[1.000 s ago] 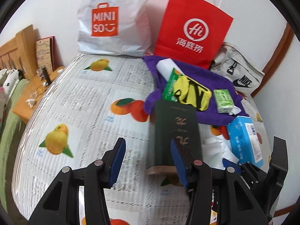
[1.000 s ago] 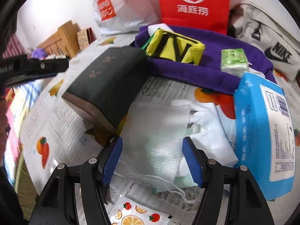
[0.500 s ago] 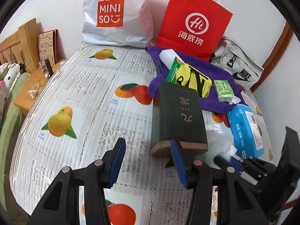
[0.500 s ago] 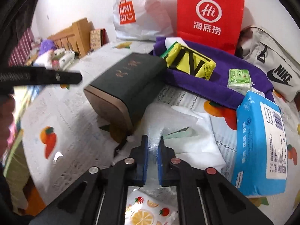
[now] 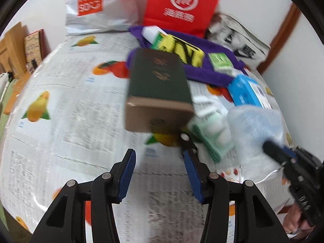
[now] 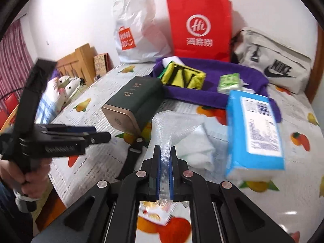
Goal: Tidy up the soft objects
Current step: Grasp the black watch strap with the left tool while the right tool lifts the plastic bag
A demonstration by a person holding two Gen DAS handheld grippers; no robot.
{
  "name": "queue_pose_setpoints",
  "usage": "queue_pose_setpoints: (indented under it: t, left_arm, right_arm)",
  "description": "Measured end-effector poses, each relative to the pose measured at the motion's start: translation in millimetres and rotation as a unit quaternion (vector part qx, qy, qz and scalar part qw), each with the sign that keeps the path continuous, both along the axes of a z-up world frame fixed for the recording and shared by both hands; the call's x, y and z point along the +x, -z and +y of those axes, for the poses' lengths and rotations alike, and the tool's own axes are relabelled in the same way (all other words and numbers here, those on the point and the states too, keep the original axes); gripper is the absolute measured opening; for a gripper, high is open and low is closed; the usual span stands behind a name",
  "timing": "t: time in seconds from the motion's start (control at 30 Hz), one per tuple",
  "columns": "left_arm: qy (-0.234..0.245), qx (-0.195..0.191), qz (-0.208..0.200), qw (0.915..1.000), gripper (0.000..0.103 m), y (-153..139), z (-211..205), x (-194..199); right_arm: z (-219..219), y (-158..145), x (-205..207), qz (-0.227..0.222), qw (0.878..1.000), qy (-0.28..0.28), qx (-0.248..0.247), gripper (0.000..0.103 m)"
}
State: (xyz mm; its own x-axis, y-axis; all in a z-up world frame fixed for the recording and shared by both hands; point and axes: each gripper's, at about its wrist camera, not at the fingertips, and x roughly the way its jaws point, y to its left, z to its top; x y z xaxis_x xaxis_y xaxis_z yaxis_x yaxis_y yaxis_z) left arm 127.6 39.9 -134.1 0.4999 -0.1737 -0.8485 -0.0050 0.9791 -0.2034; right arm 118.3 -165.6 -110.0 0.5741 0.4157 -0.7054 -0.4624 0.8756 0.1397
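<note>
The counter (image 6: 95,162), spread with a fruit-print cloth, carries nearly everything unsorted, so I judge the task barely begun. Far ahead of both tools, against the wall, stand a white MINISO bag (image 6: 139,32) and a red paper bag (image 6: 199,27), with a grey Nike bag (image 6: 273,62) ahead and to the right. In front of the bags a purple towel (image 6: 212,77) lies spread, bearing a yellow-and-black pouch (image 6: 183,77) and a small green tissue pack (image 6: 228,81). A dark green box (image 6: 137,99) rests ahead and left of the right tool, and a blue tissue pack (image 6: 254,129) lies to its right, neither yet touched. A folded white cloth (image 6: 198,141) lies just ahead of the right tool, partly under the lifted piece. The right tool (image 6: 166,154) has its jaws pressed nearly together on a clear bubble-wrap pouch (image 6: 172,125), which rises from the pads, seemingly off the cloth. The left tool (image 5: 159,163) stands partly open with nothing between its pads, hovering over bare cloth just short of the dark green box. One soft item is in hand; where it should go is not shown, and the towel, pouches, cloth and tissue packs all remain to be sorted.
</note>
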Motion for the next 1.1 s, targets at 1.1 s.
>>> queue_pose_setpoints:
  t: [1.1]
  left_arm:
    - [0.101, 0.102, -0.037, 0.9889, 0.023, 27, -57, -18]
  right_arm:
    - [-100, 59, -32, 0.047, 0.994, 0.103, -0.003, 0.007]
